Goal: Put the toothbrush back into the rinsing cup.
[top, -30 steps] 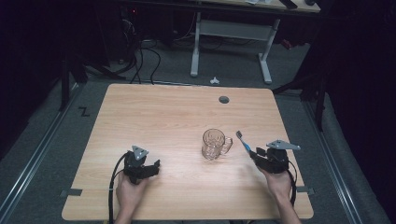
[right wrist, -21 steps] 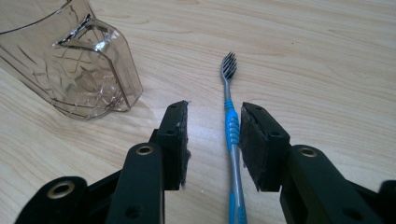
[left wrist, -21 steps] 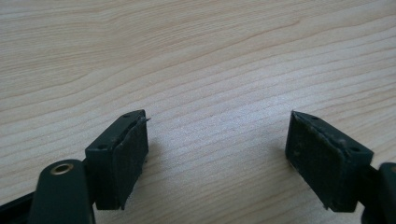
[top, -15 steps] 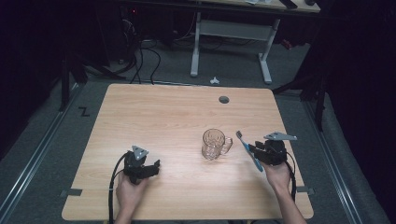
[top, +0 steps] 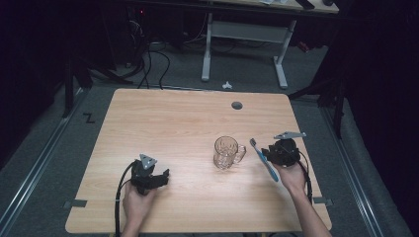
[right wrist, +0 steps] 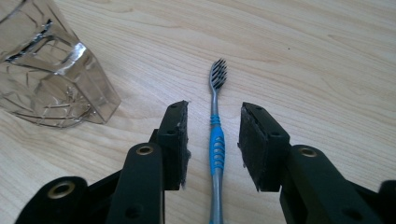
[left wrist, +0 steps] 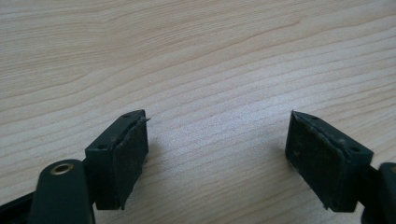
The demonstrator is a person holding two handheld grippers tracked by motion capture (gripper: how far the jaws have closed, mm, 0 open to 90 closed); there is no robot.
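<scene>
Dark room, cabled floor; light wood table (top: 163, 123) at centre. Clear glass mug (top: 227, 153) stands upright, empty. Blue-and-grey toothbrush (right wrist: 216, 140) lies flat on the wood just beside it, between the part-open fingers of the right gripper (right wrist: 212, 140), untouched. Left gripper (left wrist: 217, 149) rests apart, fingers wide, holding nothing. Progress: early; pickup and likely placement in mug outstanding.

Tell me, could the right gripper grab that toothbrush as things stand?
Probably yes. The right gripper has its jaws open on either side of the toothbrush, pads not touching it, and nothing lies between. The glass mug stands off to one side.
</scene>
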